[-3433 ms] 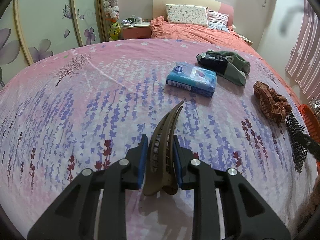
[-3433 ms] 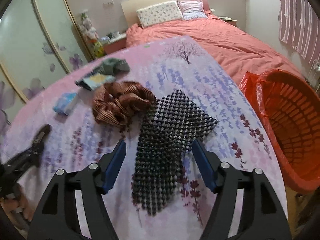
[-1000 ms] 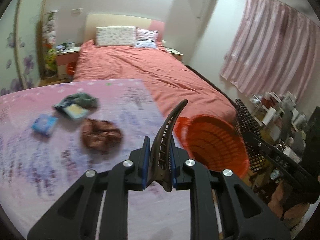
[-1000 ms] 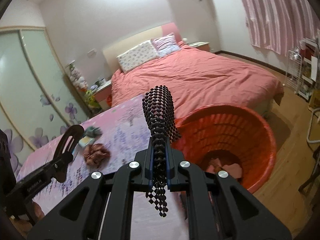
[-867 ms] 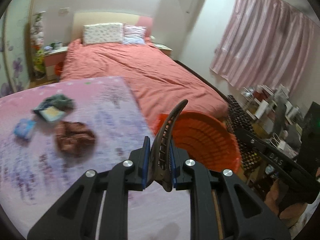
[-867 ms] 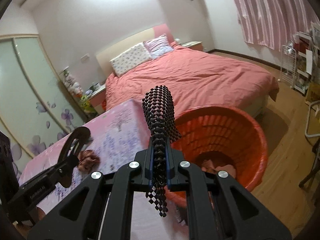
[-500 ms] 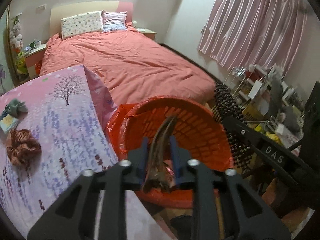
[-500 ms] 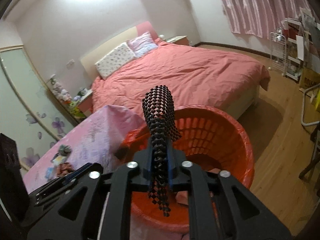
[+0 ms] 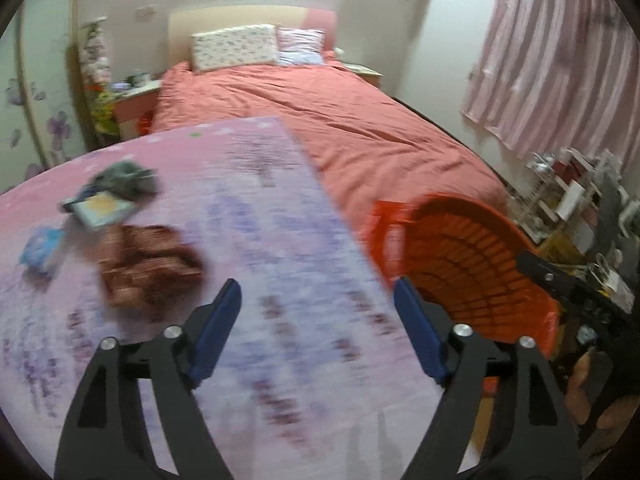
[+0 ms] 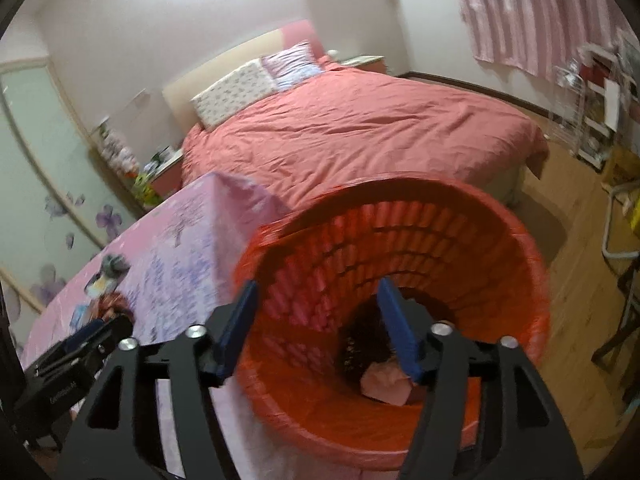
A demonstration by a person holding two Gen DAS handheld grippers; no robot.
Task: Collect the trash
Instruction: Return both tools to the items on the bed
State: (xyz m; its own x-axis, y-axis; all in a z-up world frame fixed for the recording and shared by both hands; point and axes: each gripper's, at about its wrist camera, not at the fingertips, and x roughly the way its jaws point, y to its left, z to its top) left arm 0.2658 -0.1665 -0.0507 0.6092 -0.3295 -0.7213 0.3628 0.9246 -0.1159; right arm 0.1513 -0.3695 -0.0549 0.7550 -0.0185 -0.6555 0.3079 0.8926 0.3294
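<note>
The orange basket beside the tabletop holds a dark checkered piece and pink crumpled trash, partly hidden. Right tool, above the basket, and left tool are both opening, empty. Tabletop items are blurred.

Pretty clearly someone's bedroom at home: a big bed with a salmon duvet and two pillows against the far wall. There's also a striped pink curtain on the right, a floral wardrobe door on the left, and wood flooring.
</note>
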